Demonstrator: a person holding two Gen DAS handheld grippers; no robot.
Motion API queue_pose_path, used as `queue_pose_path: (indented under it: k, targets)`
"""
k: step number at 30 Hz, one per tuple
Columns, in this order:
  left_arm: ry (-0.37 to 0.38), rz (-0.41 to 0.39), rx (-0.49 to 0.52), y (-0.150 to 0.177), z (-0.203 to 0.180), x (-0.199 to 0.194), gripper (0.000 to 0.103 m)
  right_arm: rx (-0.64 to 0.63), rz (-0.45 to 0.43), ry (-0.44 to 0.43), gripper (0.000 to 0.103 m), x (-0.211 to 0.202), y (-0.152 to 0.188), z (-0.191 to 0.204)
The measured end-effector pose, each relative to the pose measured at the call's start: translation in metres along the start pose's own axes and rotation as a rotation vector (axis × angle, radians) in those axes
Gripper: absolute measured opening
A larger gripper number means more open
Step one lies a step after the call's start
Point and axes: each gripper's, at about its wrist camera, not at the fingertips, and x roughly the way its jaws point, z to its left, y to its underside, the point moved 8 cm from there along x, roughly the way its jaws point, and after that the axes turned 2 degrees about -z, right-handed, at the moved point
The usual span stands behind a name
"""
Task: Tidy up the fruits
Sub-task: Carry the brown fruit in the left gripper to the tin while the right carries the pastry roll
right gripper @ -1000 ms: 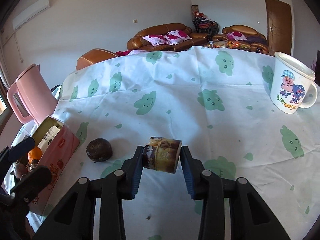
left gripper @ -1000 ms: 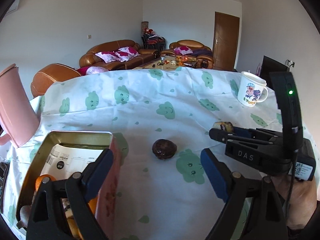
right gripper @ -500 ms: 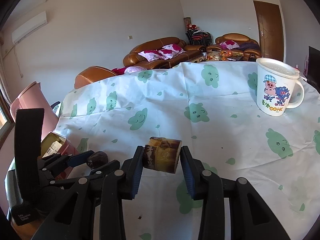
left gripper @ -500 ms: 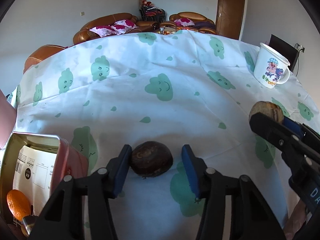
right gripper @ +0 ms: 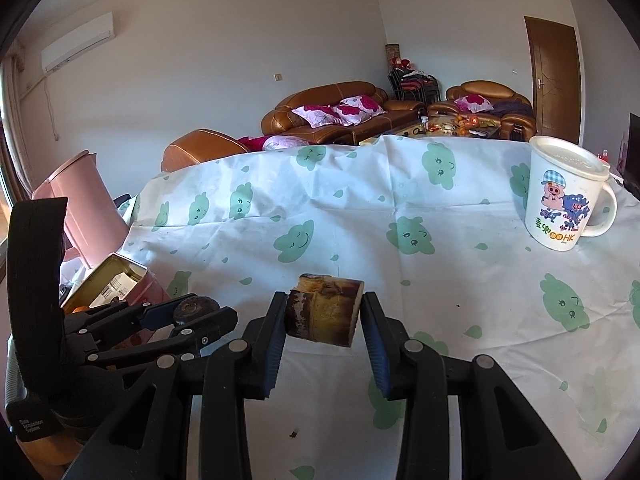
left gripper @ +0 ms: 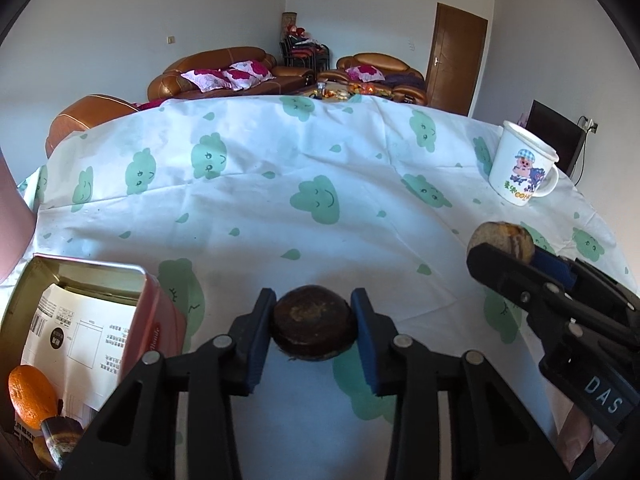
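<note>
Left claw point(left gripper: 314, 326) grips dark fruit point(left gripper: 315, 328) beside tin point(left gripper: 86, 267) (orange point(left gripper: 31, 396) inside).

We observe a dark brown, round fruit point(left gripper: 314, 328) with a dull, rough skin, pressed on both sides by blue pads above the cloud-print cloth. A short cylindrical cane piece point(right gripper: 325, 314), brown and yellow with cut ends, lies level, likewise clamped. An orange point(left gripper: 30, 396) sits inside the open pink tin point(left gripper: 160, 328) to the left.
</note>
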Motion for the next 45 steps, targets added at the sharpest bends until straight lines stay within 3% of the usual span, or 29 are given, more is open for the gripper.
queue_pose_path:
  k: [23,45]
  targets:
    - [-0.03,-0.203,-0.009,-0.009,0.005,-0.041,0.04,-0.124,-0.142,0.001,0.039,-0.028,-0.007,0.024]
    - [-0.073,-0.328,0.044,-0.011,-0.002,-0.069,0.04,-0.161,-0.241,0.01,0.039,-0.051,-0.008,0.03]
